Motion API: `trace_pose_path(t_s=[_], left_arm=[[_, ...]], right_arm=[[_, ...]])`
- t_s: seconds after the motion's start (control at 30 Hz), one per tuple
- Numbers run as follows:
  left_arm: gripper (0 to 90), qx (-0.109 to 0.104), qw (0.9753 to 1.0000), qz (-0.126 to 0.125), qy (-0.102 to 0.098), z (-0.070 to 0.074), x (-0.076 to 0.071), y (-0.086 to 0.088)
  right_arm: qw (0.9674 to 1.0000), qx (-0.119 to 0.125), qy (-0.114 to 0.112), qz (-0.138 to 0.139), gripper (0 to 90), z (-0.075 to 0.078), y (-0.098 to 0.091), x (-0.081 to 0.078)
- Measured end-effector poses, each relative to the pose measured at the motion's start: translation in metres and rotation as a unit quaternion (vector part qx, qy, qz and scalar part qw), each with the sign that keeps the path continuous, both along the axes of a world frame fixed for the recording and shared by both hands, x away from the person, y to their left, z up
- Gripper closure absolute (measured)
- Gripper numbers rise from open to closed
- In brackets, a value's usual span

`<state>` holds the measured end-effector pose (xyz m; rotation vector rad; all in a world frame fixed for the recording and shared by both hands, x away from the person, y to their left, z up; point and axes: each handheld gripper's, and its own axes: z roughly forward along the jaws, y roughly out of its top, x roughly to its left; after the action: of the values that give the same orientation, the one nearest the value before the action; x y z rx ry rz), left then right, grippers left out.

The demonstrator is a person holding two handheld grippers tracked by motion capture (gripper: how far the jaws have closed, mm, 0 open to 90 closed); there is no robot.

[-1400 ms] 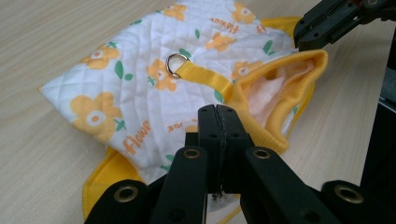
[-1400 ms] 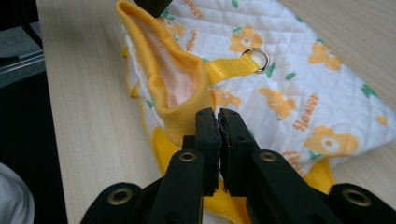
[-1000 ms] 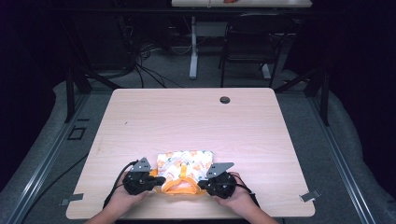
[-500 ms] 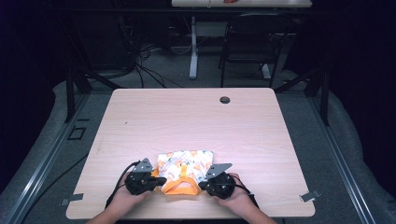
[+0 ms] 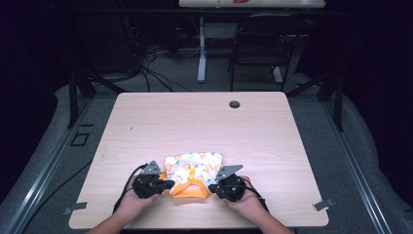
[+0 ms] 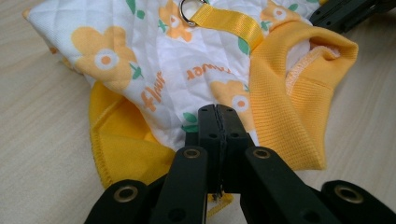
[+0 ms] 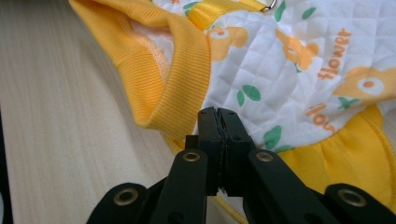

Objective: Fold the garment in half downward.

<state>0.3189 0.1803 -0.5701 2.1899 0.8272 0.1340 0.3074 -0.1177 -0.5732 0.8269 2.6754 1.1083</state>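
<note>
A small quilted garment (image 5: 194, 168), white with orange flowers and yellow ribbed trim, lies flat near the table's front edge. My left gripper (image 5: 165, 185) is at its left front corner and my right gripper (image 5: 210, 187) at its right front corner, each held in a hand. In the left gripper view the jaws (image 6: 218, 112) are shut, pinching the garment (image 6: 163, 70) where white quilting meets yellow hem. In the right gripper view the jaws (image 7: 218, 114) are likewise shut on the garment (image 7: 289, 79) beside its ribbed neck opening. A yellow strap (image 6: 229, 21) with a metal ring crosses the top.
The wooden table (image 5: 204, 122) has a round cable hole (image 5: 234, 104) near its far edge. Behind it stand a dark chair (image 5: 263, 44) and a white desk leg (image 5: 201, 53), with cables on the floor.
</note>
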Motion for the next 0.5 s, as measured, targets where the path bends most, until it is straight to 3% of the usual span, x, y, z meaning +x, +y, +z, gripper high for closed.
trace_pose_path(t_s=[0.27, 0.33, 0.5], left_arm=[[89.9, -0.003, 0.9998, 0.02, 0.002, -0.001, 0.013, -0.002], [89.9, -0.004, 0.9997, 0.026, -0.001, -0.001, 0.018, -0.004], [89.9, -0.006, 0.9994, 0.035, 0.003, -0.001, 0.025, -0.004]], right_arm=[[0.9998, 0.007, 0.002, -0.021, 88.9, -0.003, -0.003, 0.012], [0.9997, -0.008, -0.003, -0.023, 89.0, -0.001, -0.002, 0.016], [0.9995, -0.011, -0.006, -0.028, 89.0, 0.0, 0.0, 0.022]])
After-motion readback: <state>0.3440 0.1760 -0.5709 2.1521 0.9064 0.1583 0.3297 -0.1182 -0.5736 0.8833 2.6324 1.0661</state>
